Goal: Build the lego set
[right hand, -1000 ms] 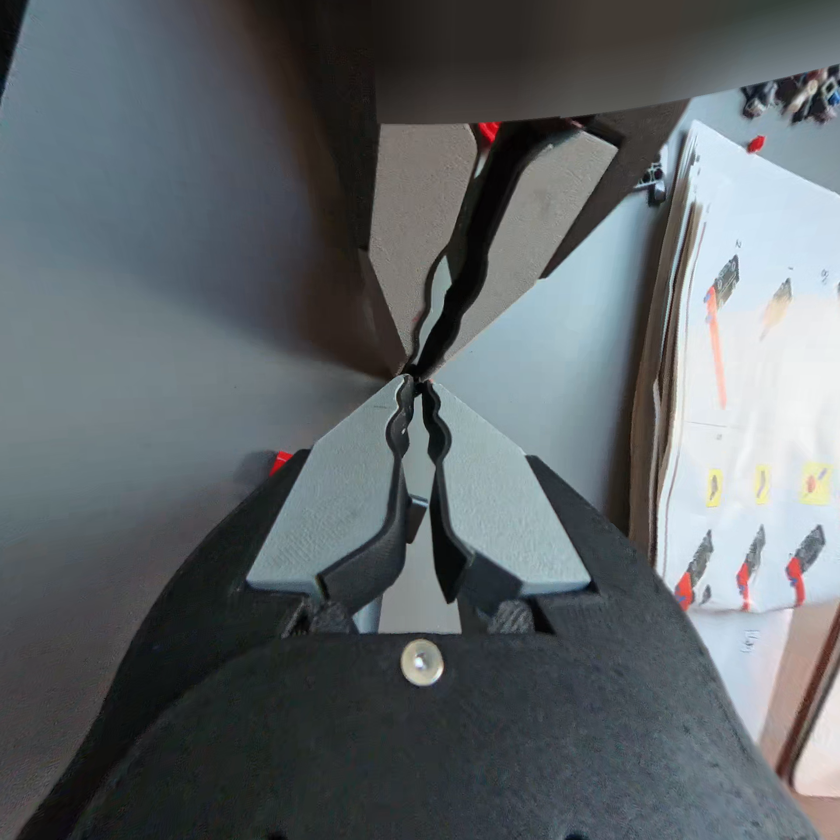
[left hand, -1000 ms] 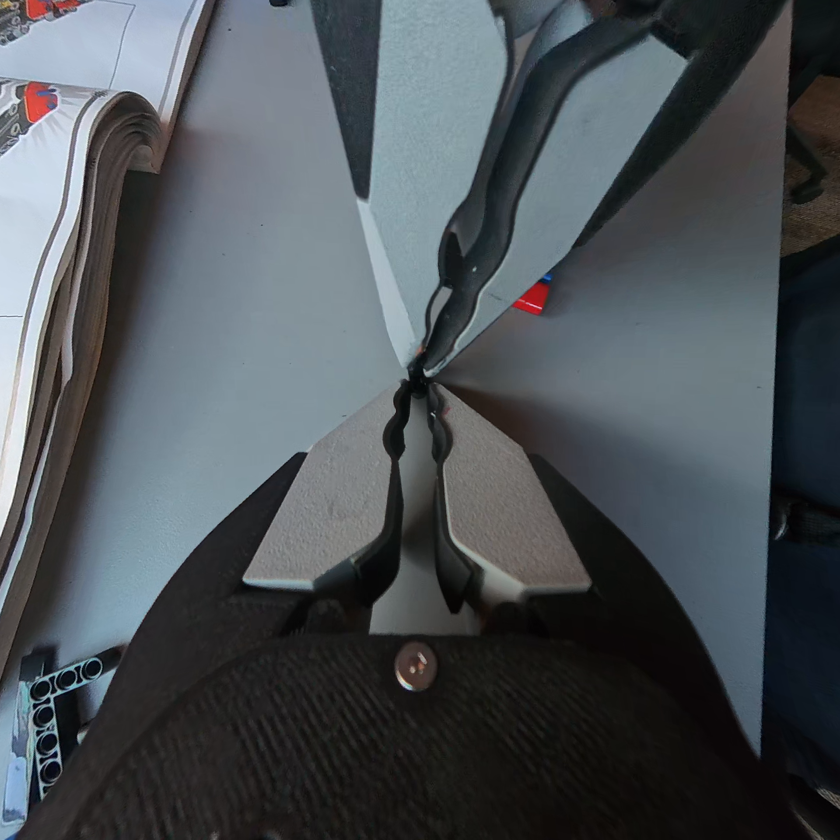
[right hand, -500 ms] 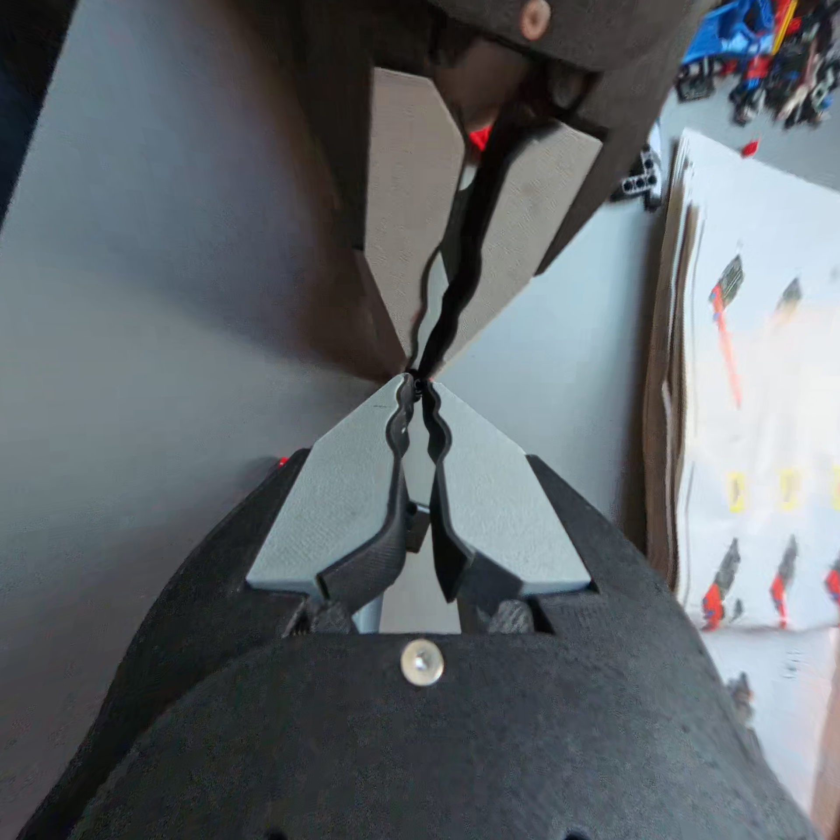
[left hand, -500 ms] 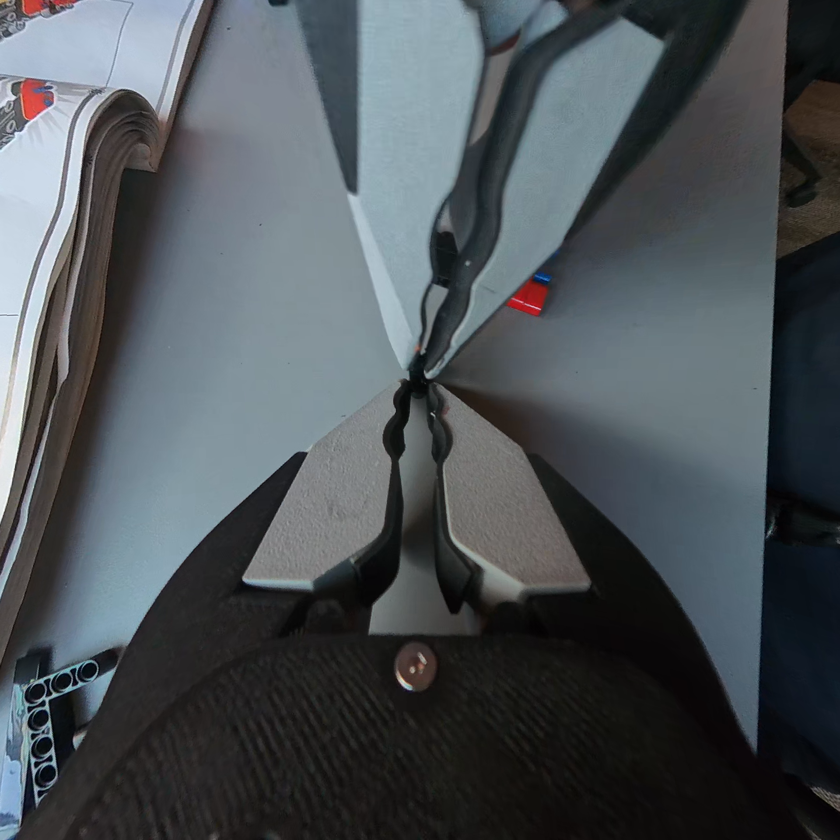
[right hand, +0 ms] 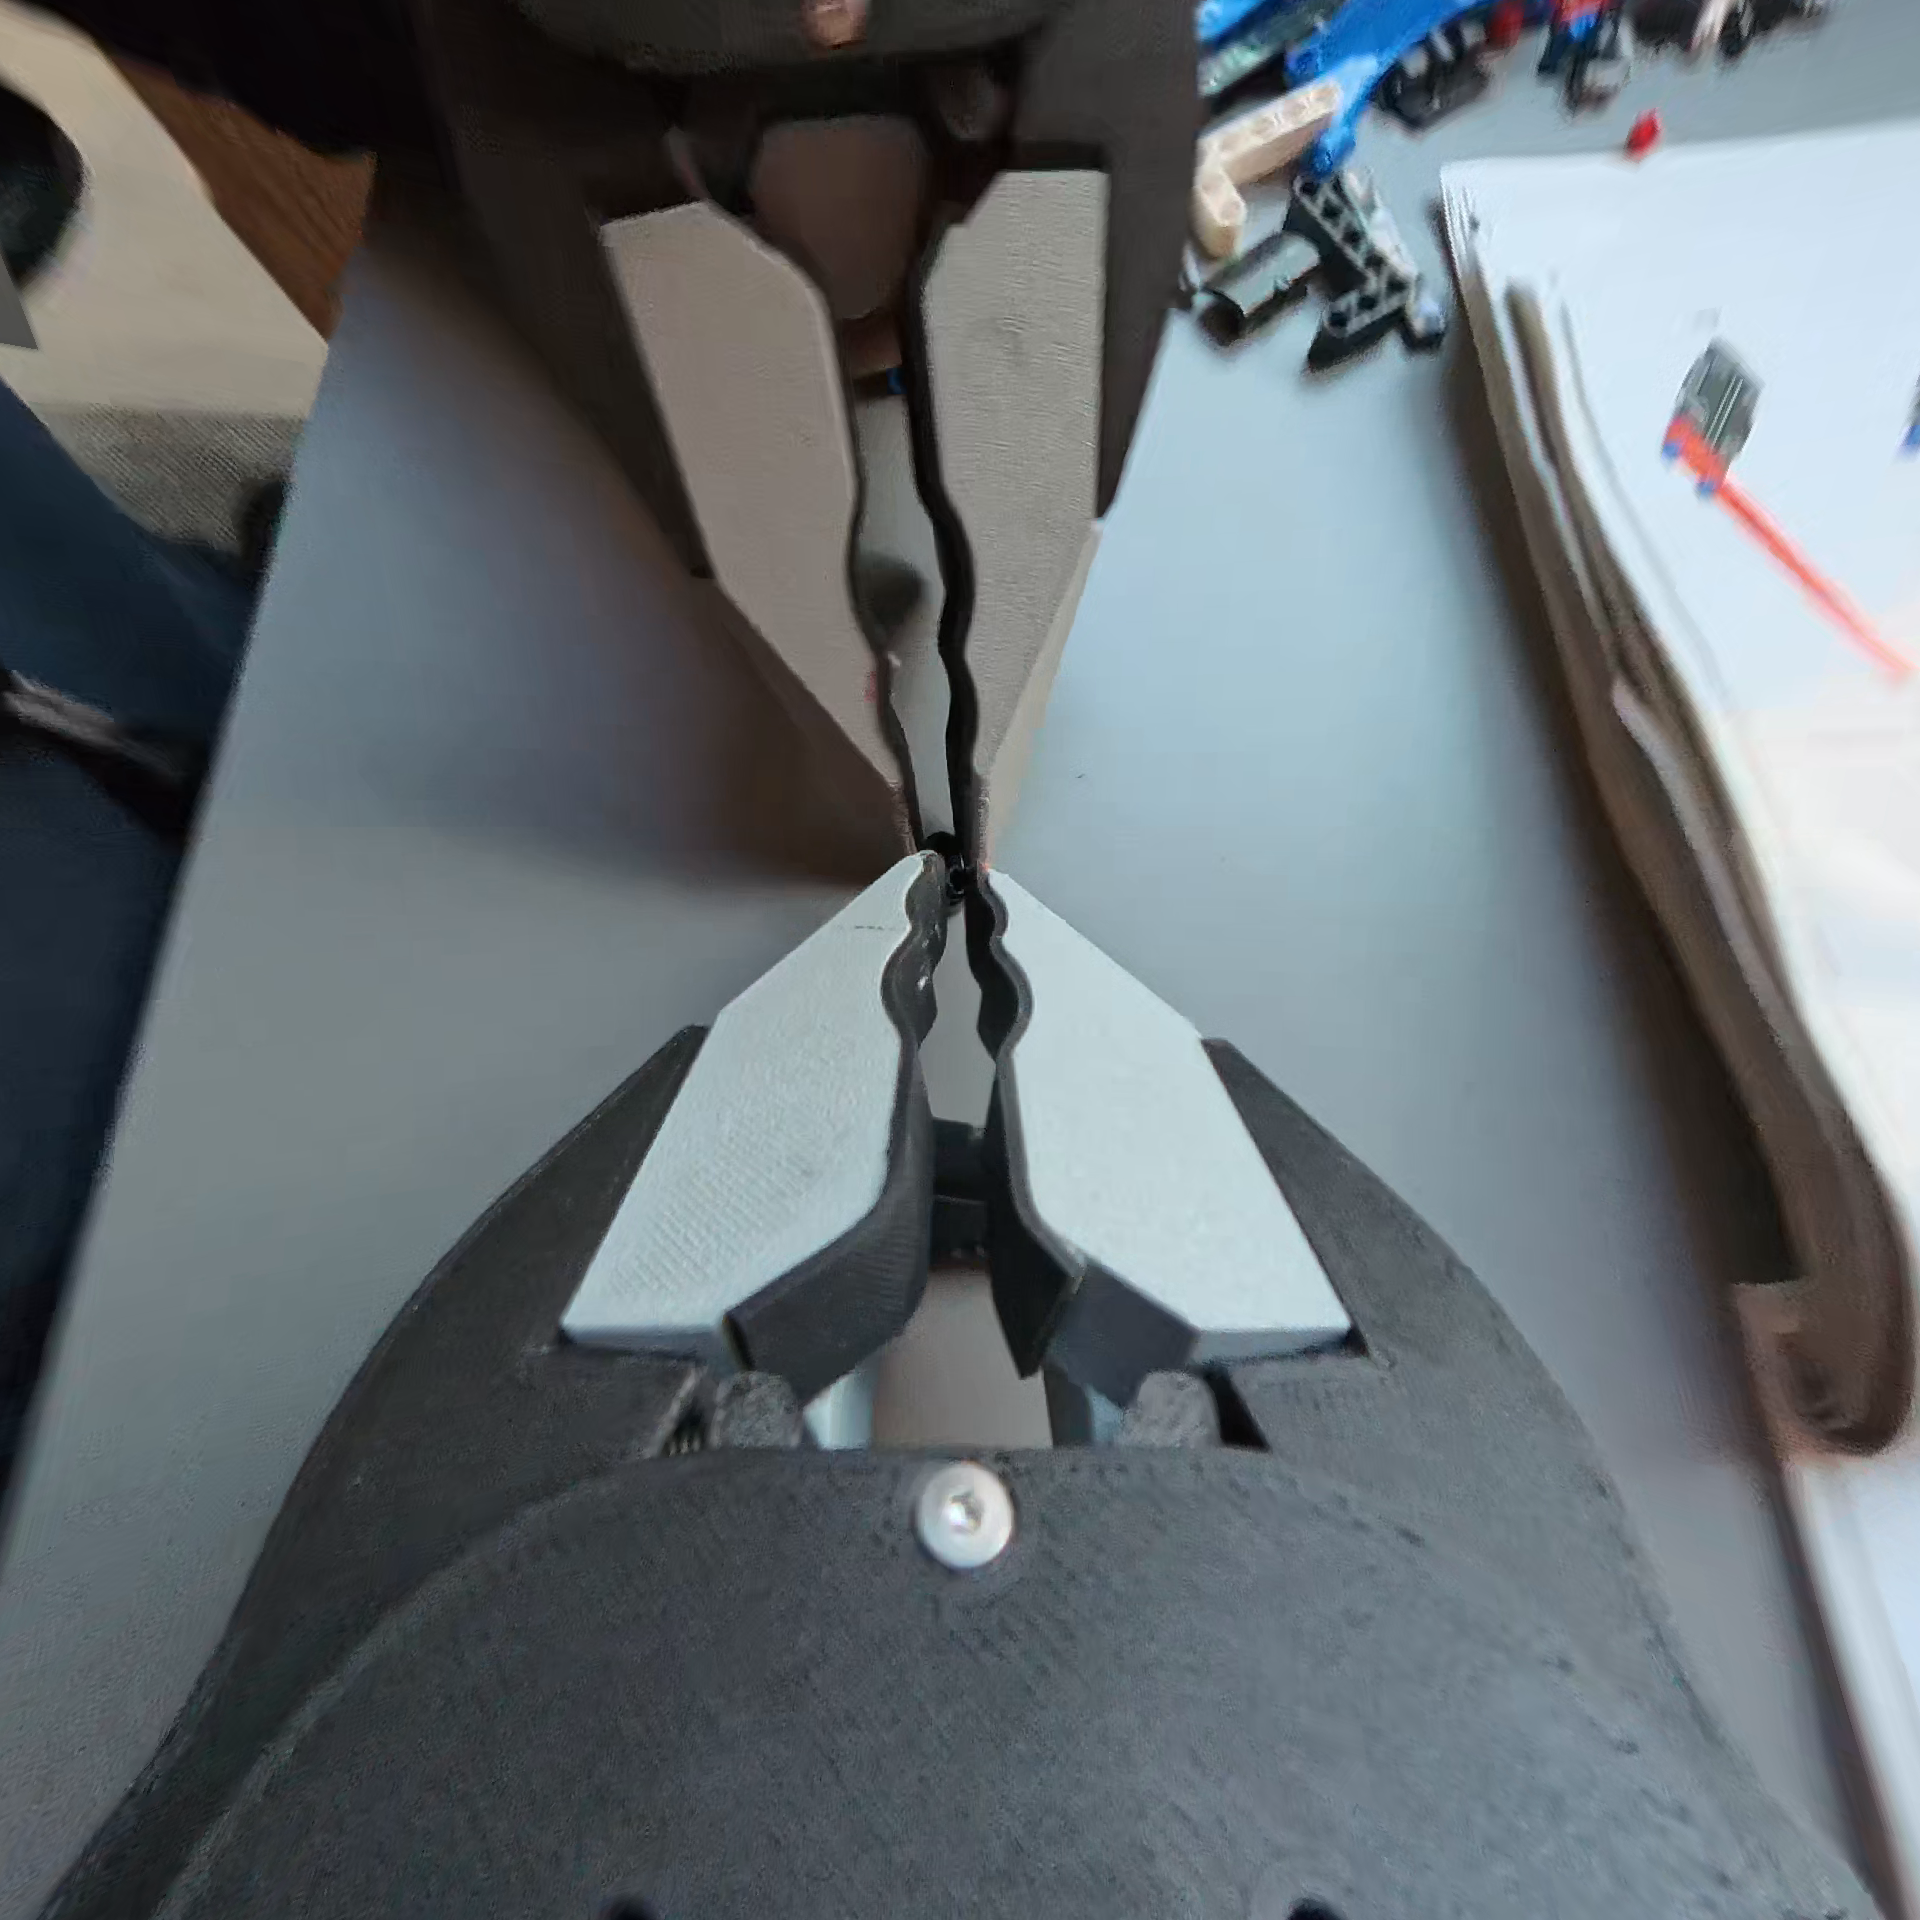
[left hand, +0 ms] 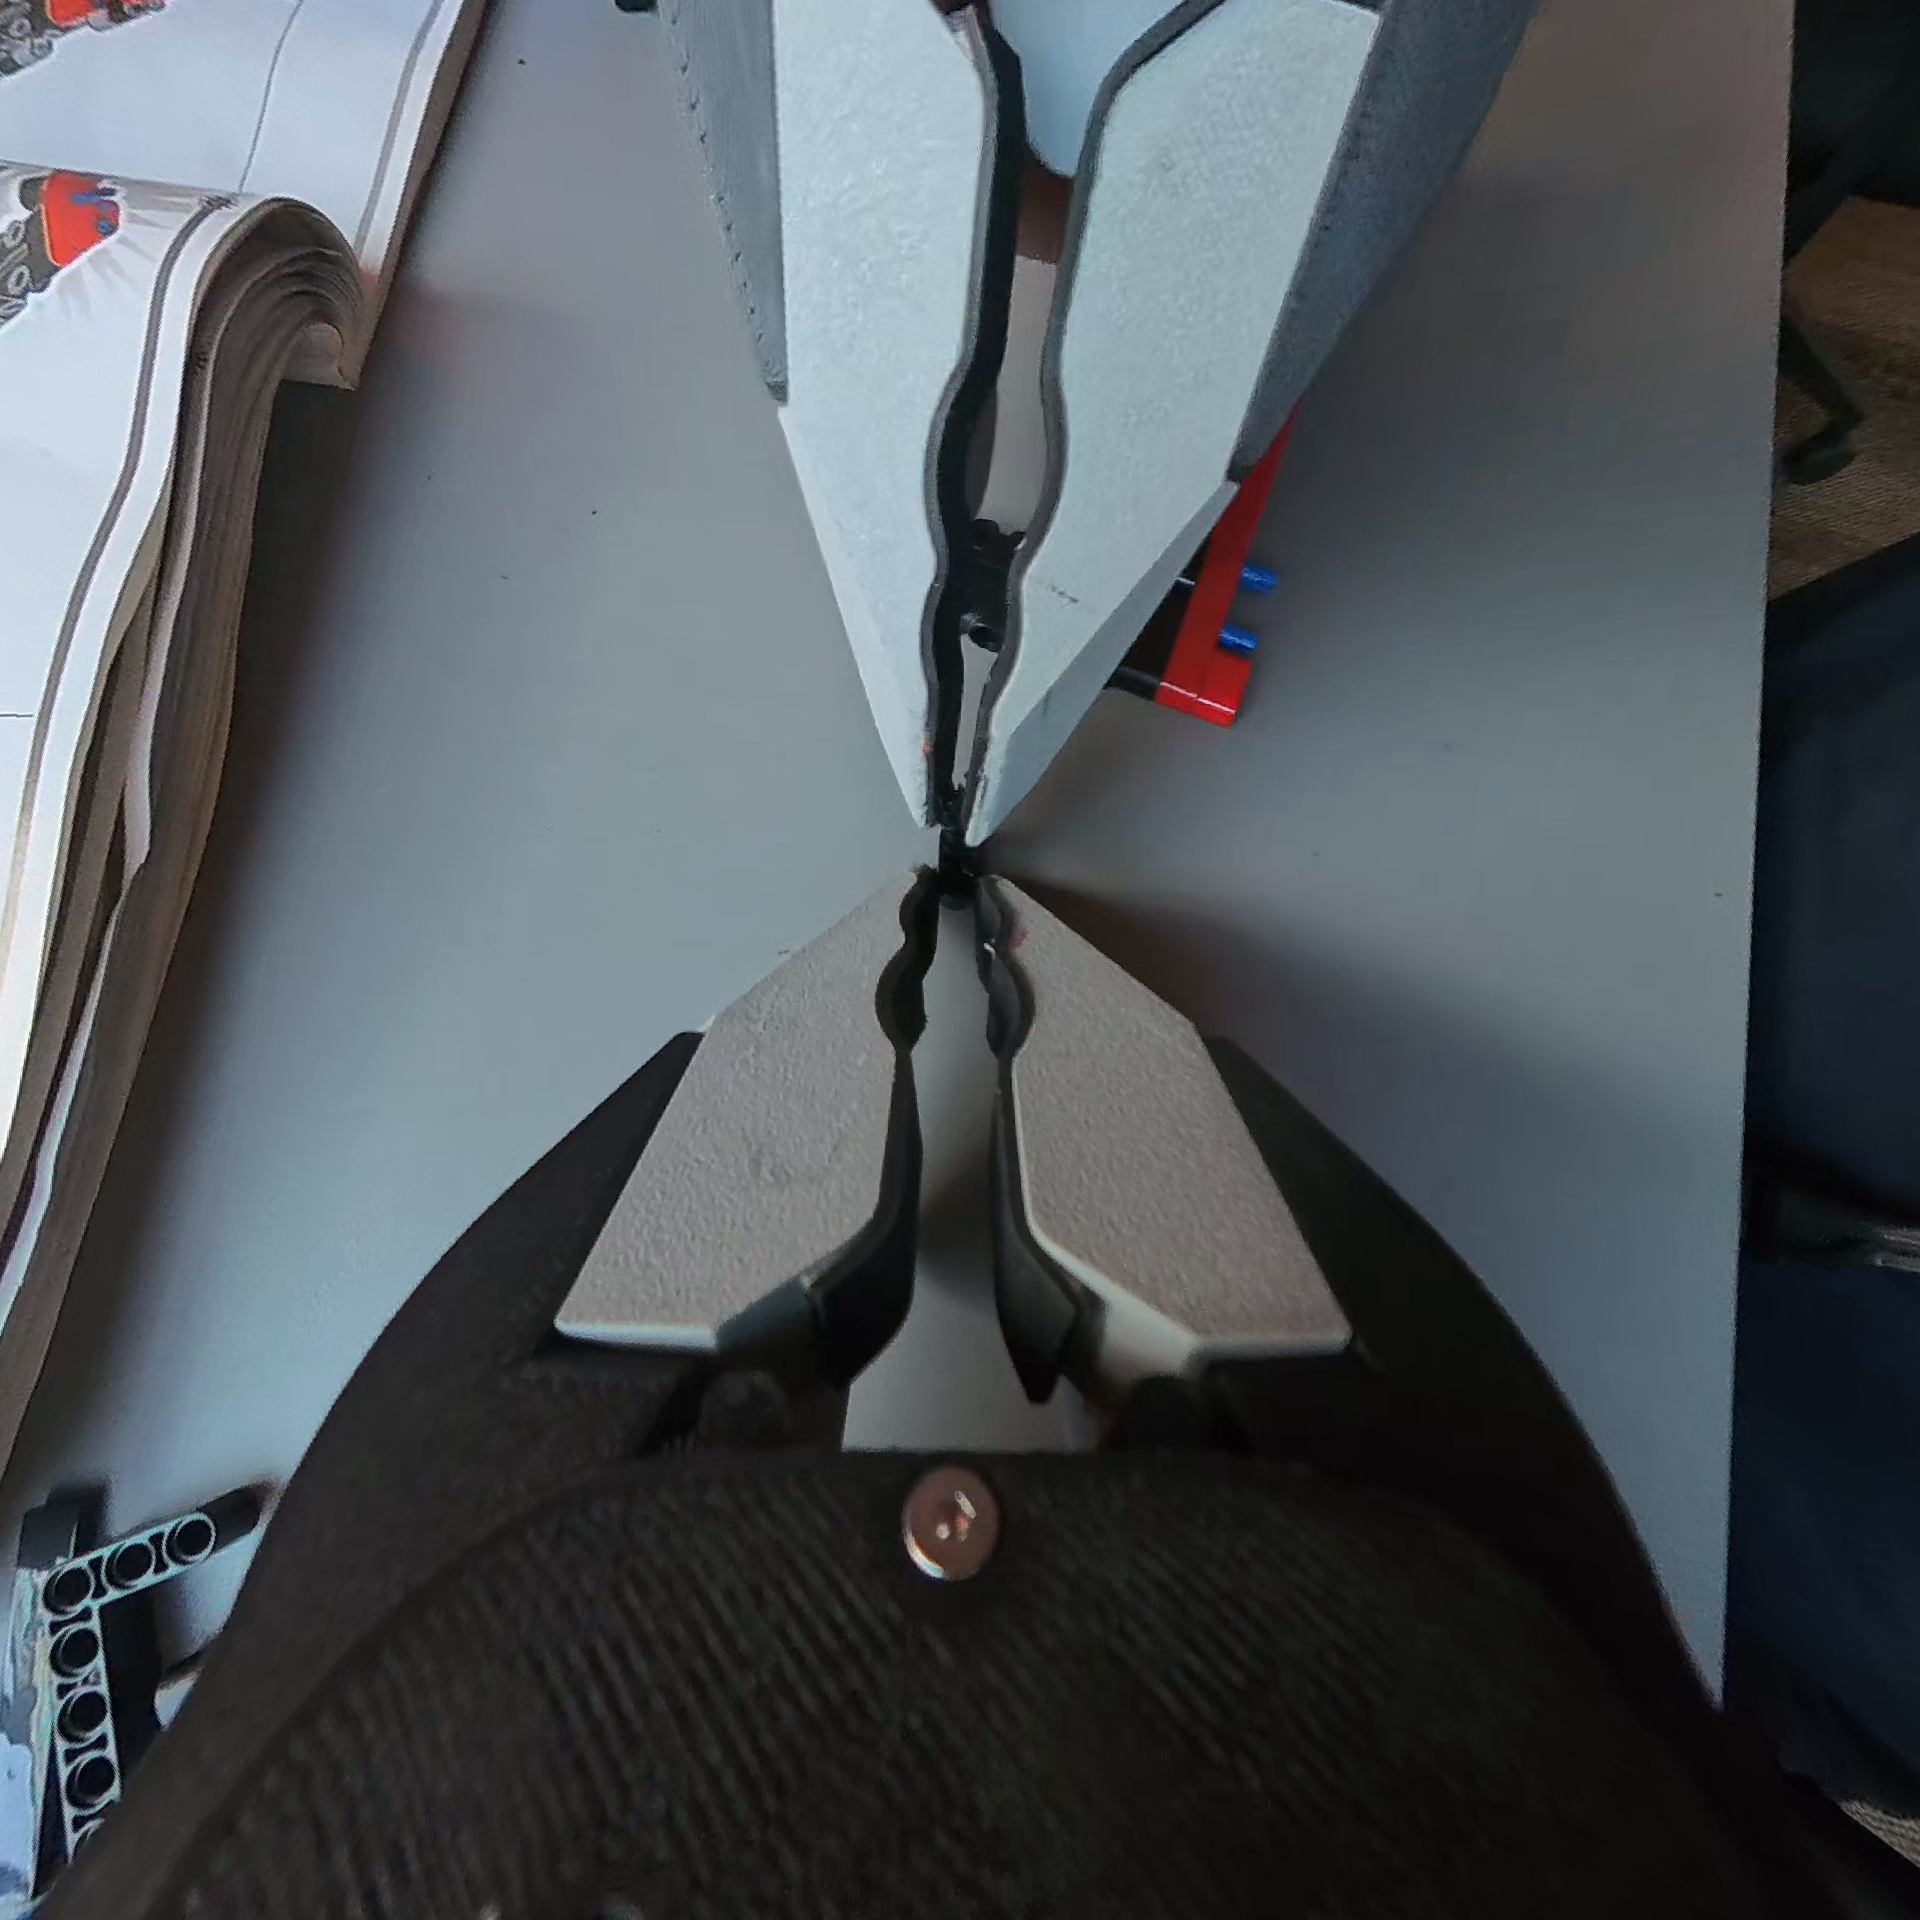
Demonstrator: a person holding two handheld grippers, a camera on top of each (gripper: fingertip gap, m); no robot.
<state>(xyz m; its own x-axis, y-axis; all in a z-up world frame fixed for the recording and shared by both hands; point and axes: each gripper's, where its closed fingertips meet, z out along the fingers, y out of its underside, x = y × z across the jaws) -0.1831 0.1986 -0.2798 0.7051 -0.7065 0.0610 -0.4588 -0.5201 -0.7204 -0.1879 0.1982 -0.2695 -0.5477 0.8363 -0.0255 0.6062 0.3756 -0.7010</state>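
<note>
Barely visible, a tiny black piece (left hand: 953,868) joins both tongs' tips.

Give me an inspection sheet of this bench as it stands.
Surface: grey table, matt, no spills seen.
Job's things: small black piece, pinched where the two grippers meet tip to tip.
Clutter: red brick with blue pins; black holed beams; open picture booklet; pile of loose bricks at the far edge.
Grippers: left gripper and right gripper, jaws nearly closed, both on the black piece, above the table.
Cables: nothing seen.
Surroundings: carpet floor beyond the table edge.
</note>
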